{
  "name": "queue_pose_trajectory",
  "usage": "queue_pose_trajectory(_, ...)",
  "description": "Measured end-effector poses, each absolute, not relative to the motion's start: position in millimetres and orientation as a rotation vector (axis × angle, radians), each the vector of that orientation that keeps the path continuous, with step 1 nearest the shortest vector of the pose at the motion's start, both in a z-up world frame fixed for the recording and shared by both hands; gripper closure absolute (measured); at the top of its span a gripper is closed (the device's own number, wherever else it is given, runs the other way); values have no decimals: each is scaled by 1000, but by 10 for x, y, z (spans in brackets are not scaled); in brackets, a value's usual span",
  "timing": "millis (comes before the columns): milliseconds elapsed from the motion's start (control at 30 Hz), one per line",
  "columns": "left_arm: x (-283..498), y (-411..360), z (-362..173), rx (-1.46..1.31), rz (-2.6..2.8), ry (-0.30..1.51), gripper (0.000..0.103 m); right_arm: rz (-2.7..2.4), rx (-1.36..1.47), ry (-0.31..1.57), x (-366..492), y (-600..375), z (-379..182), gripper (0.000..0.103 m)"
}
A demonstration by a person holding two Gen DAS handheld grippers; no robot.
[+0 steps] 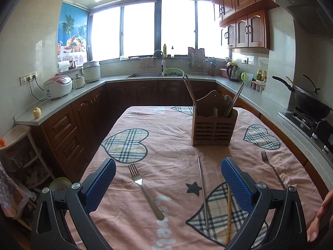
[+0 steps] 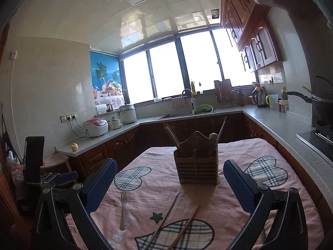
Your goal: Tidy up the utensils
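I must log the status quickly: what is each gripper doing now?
Left gripper: open, jaws wide apart, holding nothing.
Right gripper: open, jaws wide apart, holding nothing.

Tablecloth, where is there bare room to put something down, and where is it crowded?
Free: the tablecloth's far left stretch, beside the wooden utensil holder, and the strip between holder and near fork. Crowded: the near middle, where the metal chopstick and wooden chopstick lie; another fork takes the right edge.
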State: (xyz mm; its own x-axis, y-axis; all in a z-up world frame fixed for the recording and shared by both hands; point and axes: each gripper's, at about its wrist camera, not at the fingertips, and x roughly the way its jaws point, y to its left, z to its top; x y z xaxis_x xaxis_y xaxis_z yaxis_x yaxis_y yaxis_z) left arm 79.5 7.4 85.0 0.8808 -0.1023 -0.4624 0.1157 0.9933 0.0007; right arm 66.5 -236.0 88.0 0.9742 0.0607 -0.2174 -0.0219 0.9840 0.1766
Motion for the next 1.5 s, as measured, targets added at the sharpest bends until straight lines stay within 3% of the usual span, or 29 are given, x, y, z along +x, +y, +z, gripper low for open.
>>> queue_pose_trajectory(300, 638, 68, 483, 46, -54, 372, 1, -77, 188, 185, 584, -2435, 454, 0)
queue_pose_trajectory(567, 702, 97, 154, 31, -98, 414, 1, -103, 210, 255, 659, -2474, 150, 0)
queue_pose_trajectory(900, 517, 223, 424, 6, -59, 328, 1, -112, 205, 278, 606, -2437, 280, 0)
queue_pose_trajectory(1000, 552, 150, 436, 104, -61, 423, 1, -105, 214, 293, 609, -2454, 287, 0)
queue_pose_trajectory(1133, 512, -19, 408, 218, 41, 367, 1, -109, 207, 287, 578, -2471, 336, 0)
queue_pose_trajectory(1500, 953, -53, 162, 29, -95, 482, 1, -118, 226, 302, 577, -2516, 181, 0)
